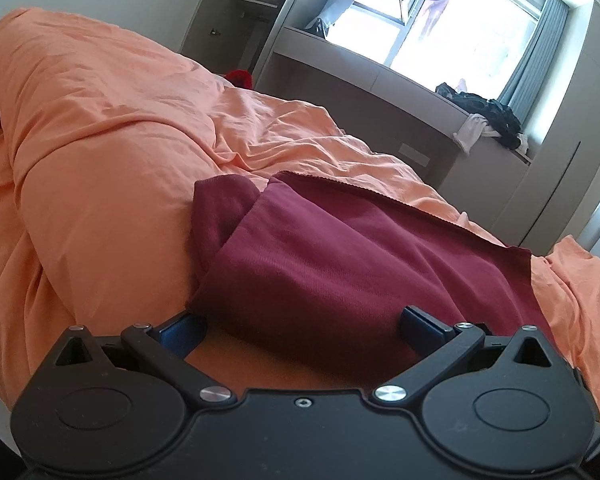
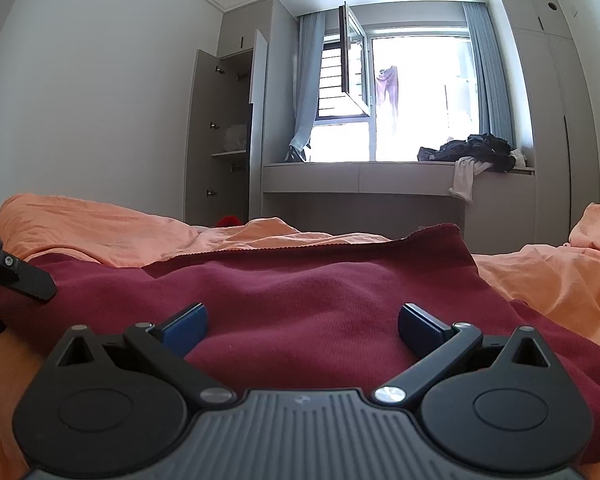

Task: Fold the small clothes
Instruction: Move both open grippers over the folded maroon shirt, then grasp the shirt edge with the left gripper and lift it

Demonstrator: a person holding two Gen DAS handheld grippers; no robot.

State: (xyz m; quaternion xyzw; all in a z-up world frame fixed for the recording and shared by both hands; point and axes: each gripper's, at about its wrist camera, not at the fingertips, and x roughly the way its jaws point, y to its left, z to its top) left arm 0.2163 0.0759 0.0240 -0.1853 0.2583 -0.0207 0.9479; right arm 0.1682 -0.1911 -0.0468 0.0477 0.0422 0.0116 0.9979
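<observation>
A dark red garment [image 1: 340,256] lies partly folded on the orange bed cover [image 1: 100,160], one flap laid over another layer at its left. My left gripper [image 1: 300,326] is open and low at the garment's near edge, with the folded edge bulging between its blue pads [image 1: 420,320]. In the right wrist view the same garment [image 2: 320,292] spreads across the bed. My right gripper [image 2: 302,326] is open just above the cloth, with nothing held. The left gripper's black finger arm [image 2: 28,280] shows at the far left edge of that view.
A rumpled orange duvet mound [image 1: 80,100] rises to the left. Beyond the bed stand a window bench [image 2: 360,176] with a pile of dark clothes [image 2: 472,152], an open cabinet [image 2: 228,128] and a bright window. A small red item [image 2: 230,221] lies by the bed's far edge.
</observation>
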